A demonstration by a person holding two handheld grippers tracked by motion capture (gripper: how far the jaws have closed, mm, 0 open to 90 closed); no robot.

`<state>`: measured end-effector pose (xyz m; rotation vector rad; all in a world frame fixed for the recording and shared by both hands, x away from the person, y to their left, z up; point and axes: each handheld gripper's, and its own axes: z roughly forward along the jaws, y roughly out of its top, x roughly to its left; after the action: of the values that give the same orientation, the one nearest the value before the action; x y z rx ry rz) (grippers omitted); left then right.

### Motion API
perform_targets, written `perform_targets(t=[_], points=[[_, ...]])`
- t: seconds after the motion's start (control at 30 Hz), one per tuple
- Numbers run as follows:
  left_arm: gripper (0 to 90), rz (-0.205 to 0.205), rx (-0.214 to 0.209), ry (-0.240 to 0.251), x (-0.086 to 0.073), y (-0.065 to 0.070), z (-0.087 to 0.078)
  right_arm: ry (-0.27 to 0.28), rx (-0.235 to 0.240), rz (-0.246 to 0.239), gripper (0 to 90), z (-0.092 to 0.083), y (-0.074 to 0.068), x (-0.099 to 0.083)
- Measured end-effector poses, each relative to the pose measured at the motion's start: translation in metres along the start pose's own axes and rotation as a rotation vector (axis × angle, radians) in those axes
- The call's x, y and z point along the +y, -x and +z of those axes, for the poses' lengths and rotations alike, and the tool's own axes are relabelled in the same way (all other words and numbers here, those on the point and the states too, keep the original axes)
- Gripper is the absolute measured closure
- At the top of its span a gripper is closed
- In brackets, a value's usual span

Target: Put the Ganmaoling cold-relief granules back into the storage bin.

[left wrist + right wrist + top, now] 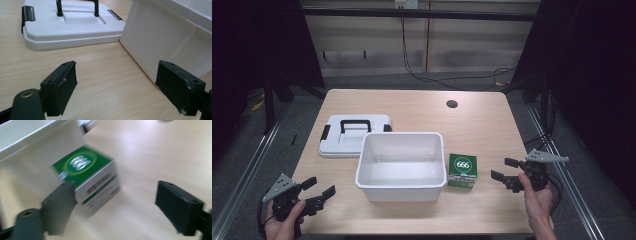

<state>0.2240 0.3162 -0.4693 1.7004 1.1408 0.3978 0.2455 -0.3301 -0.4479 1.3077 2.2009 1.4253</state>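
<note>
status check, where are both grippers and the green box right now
Left gripper open, empty, near the white tub. Right gripper open, aimed at the green box, not touching. Box upright on the table beside the tub. Nothing between.

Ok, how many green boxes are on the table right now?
1. The green box stands on the table just right of the white bin, ahead of the open right gripper. The bin looks empty, though the lid could hide something.
</note>
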Motion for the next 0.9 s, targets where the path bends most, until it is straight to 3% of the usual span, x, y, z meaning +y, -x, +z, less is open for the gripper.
perform_targets(t=[0.03, 0.07, 0.1, 0.23, 0.3, 0.37, 0.63, 0.77, 0.8, 0.9], points=[[16.7, -0.001, 0.0, -0.001, 0.0, 0.0, 0.0, -0.016, 0.016, 0.004, 15.7, 0.0, 0.001, 0.001], [16.7, -0.001, 0.0, -0.001, 0.0, 0.0, 0.0, -0.011, 0.0, 0.002, 12.6, 0.001, 0.0, 0.001], [16.7, 0.001, 0.0, -0.006, 0.0, 0.0, 0.0, 0.0, -0.019, -0.007, 13.2, 0.001, 0.0, 0.001], [16.7, -0.001, 0.003, -0.004, 0.0, 0.0, 0.0, -0.006, -0.015, -0.038, 13.2, 0.001, -0.002, 0.003], [16.7, 0.0, 0.004, -0.007, -0.001, -0.001, 0.0, -0.001, 0.016, -0.049, 14.2, 0.0, -0.002, 0.004], [16.7, -0.007, 0.01, -0.004, -0.001, -0.001, 0.0, 0.002, 0.017, -0.06, 14.1, 0.0, -0.003, 0.006], [16.7, 0.012, -0.002, -0.012, -0.002, 0.001, -0.001, -0.034, 0.013, -0.104, 13.2, -0.007, -0.009, 0.022], [16.7, 0.007, -0.001, -0.007, -0.001, 0.001, -0.001, -0.101, -0.042, -0.207, 13.3, -0.005, -0.019, 0.031], [16.7, 0.006, -0.002, -0.007, -0.001, 0.001, -0.001, -0.101, -0.042, -0.207, 13.3, -0.005, -0.019, 0.031], [16.7, 0.003, -0.012, -0.002, -0.001, 0.002, 0.0, -0.128, -0.036, -0.275, 13.1, 0.0, -0.028, 0.037]])
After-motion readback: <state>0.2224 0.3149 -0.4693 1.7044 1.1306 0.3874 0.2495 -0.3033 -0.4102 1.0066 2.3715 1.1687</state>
